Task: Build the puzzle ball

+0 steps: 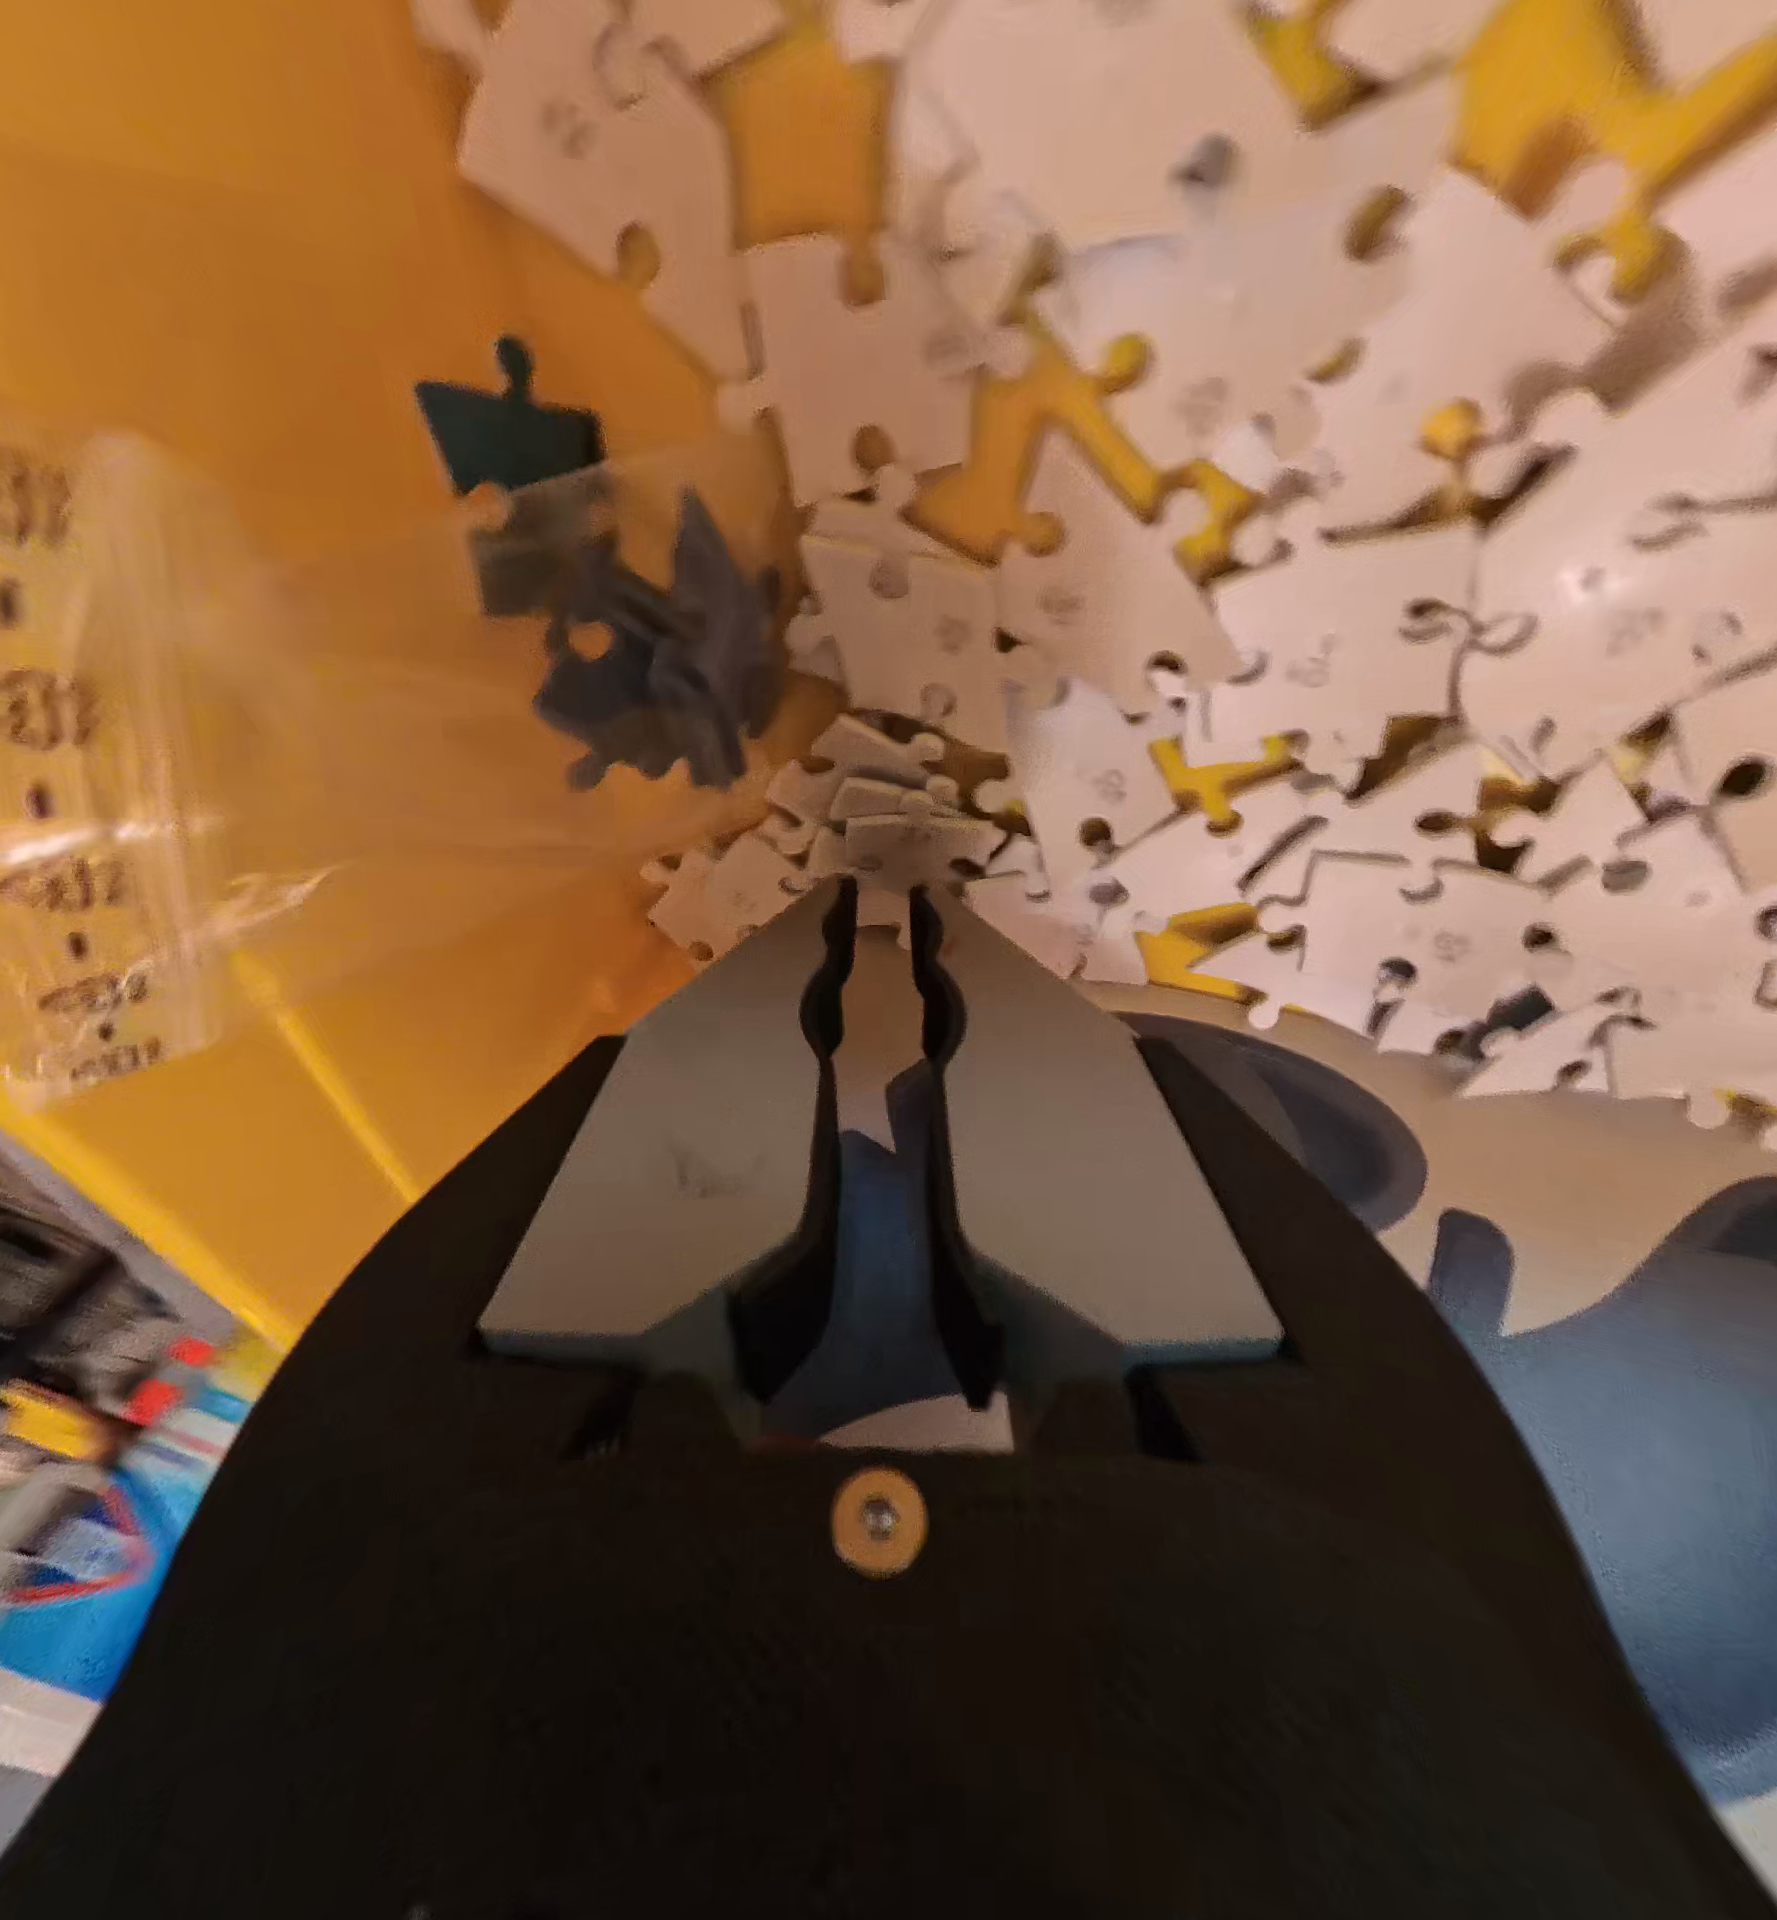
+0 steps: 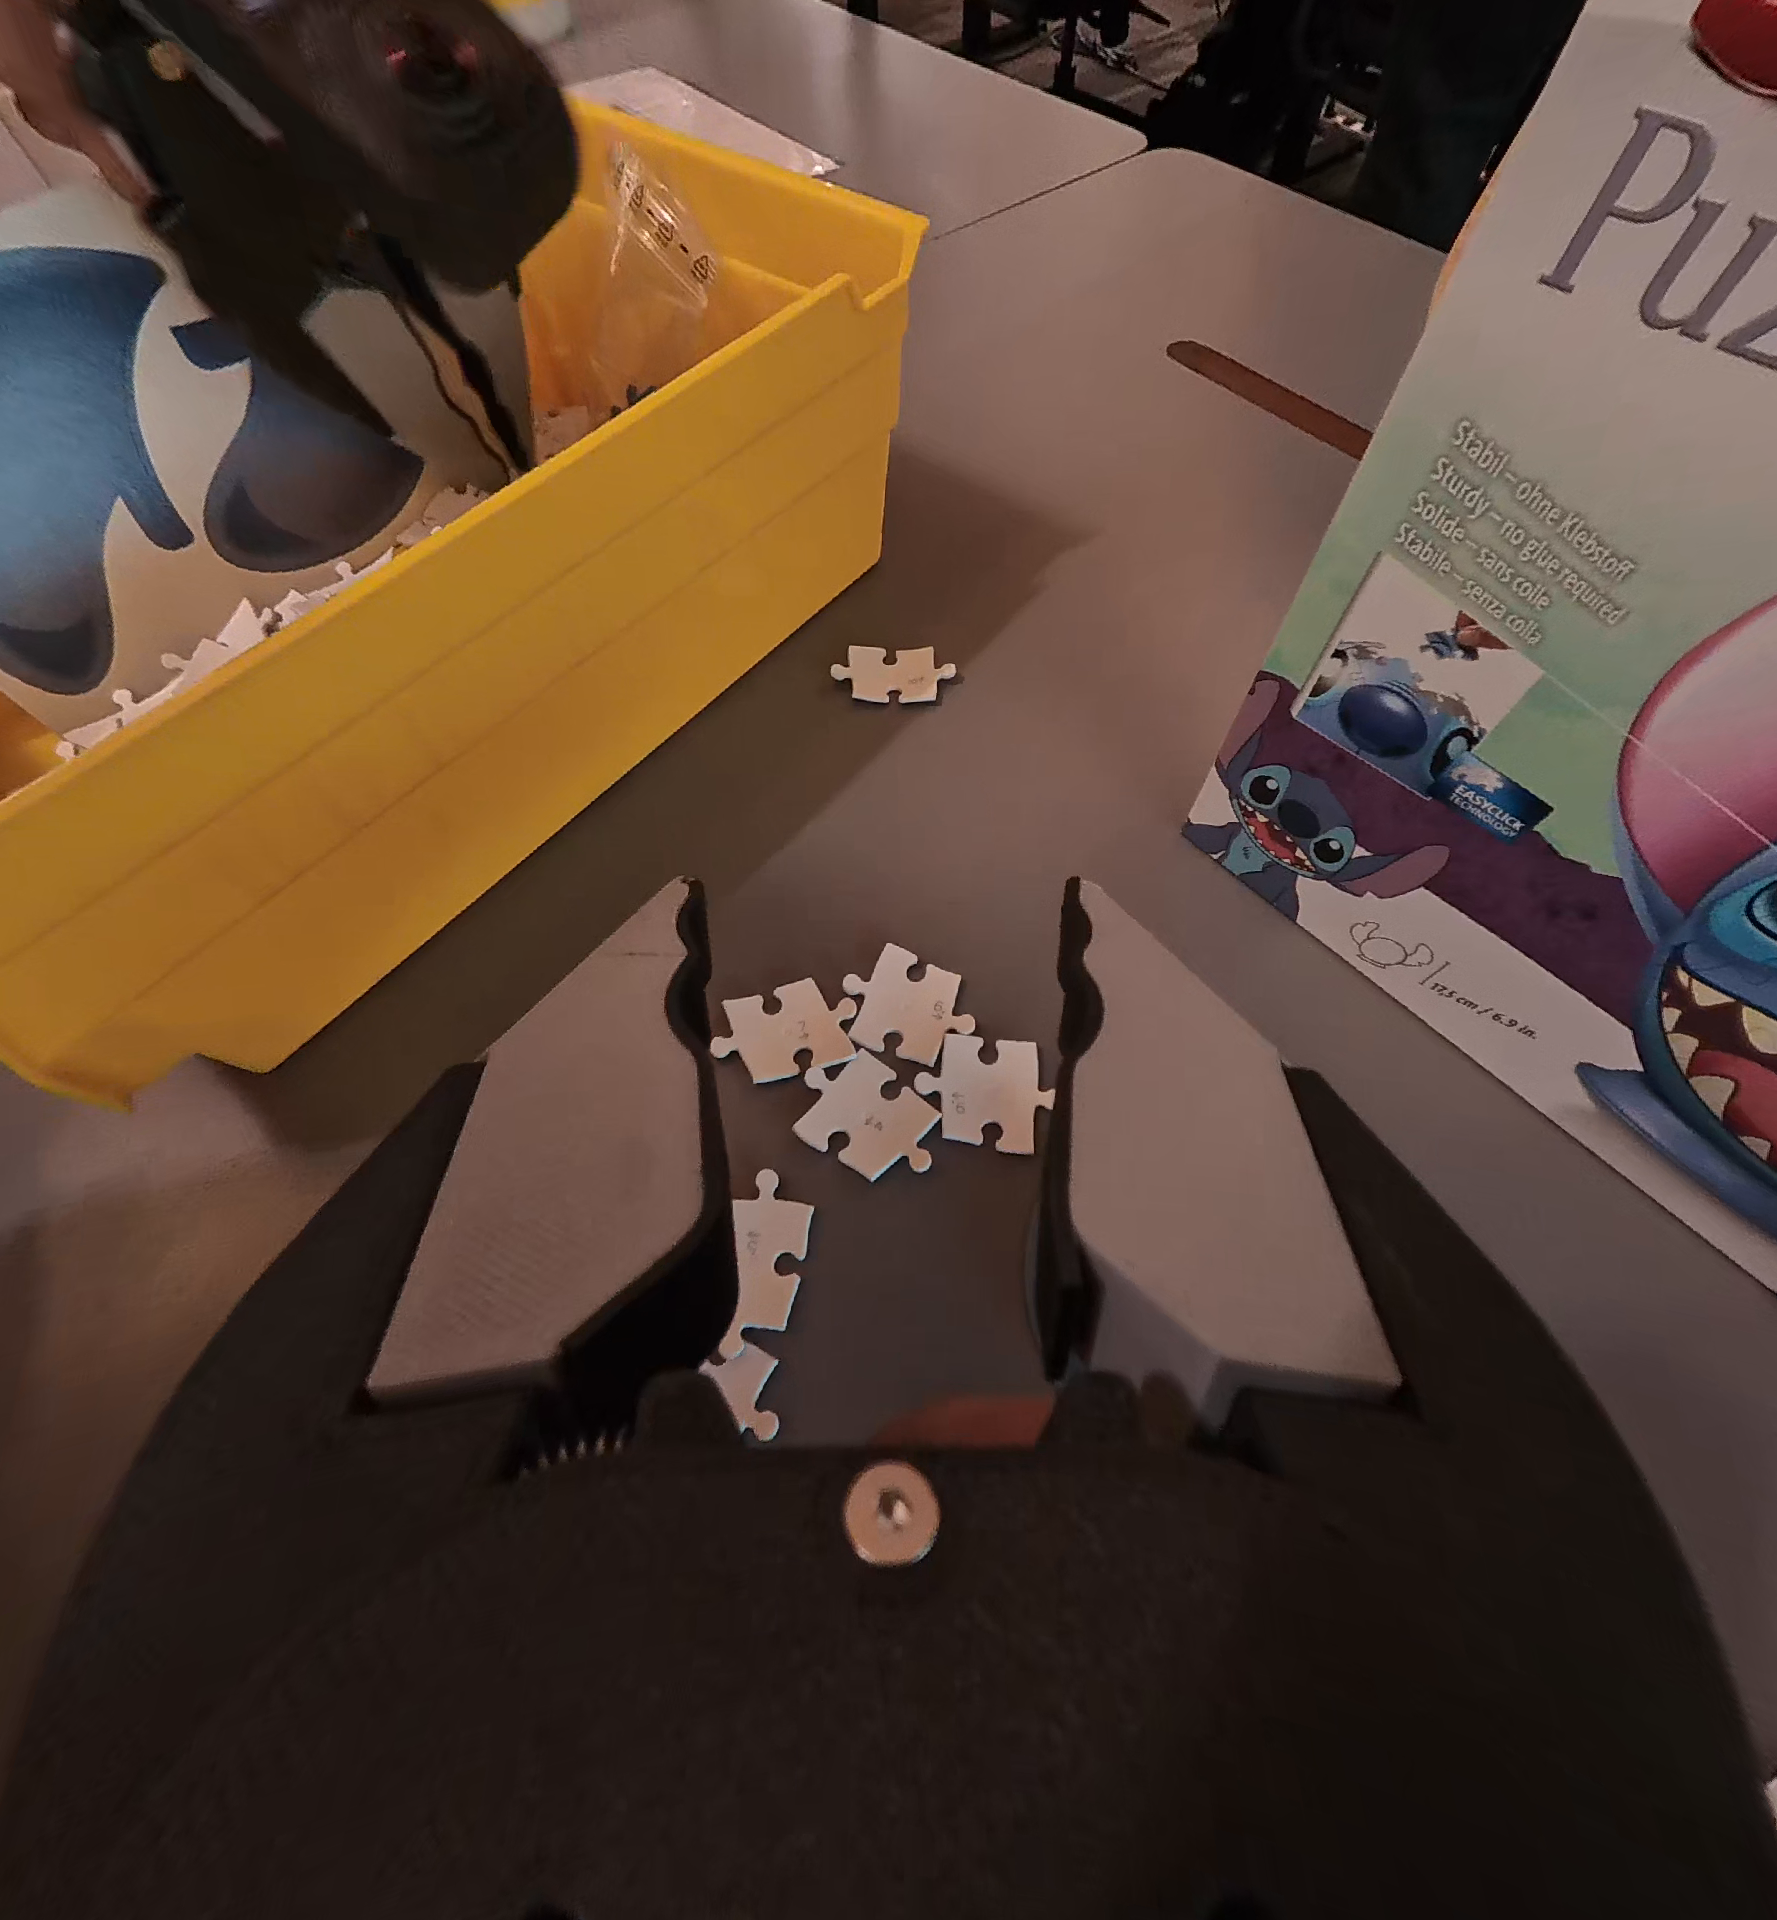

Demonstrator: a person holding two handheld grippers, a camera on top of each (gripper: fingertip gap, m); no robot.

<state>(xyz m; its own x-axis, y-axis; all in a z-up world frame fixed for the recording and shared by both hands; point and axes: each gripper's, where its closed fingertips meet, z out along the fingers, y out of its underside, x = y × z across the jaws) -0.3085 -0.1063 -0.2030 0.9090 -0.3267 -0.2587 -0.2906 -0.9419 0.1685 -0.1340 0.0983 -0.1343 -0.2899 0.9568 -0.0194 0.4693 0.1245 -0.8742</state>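
My left gripper (image 1: 879, 904) is down inside the yellow bin (image 1: 188, 260), its tips against a heap of white puzzle pieces (image 1: 1279, 623). Its jaws are a narrow gap apart; I cannot tell whether a piece is pinched. In the right wrist view the left gripper (image 2: 494, 447) dips into the bin (image 2: 551, 665). My right gripper (image 2: 882, 894) is open and empty above the grey table (image 2: 1071, 416), over a cluster of several white pieces (image 2: 879, 1049). More pieces (image 2: 770, 1247) lie by its left finger. A joined pair (image 2: 894, 673) lies farther off.
A clear plastic bag (image 1: 63, 675) with dark pieces (image 1: 655, 644) lies in the bin. A printed sheet with blue shapes (image 2: 32, 416) leans in the bin. The puzzle box (image 2: 1590, 623) stands at the right. A person's hand (image 2: 32, 94) holds the left gripper.
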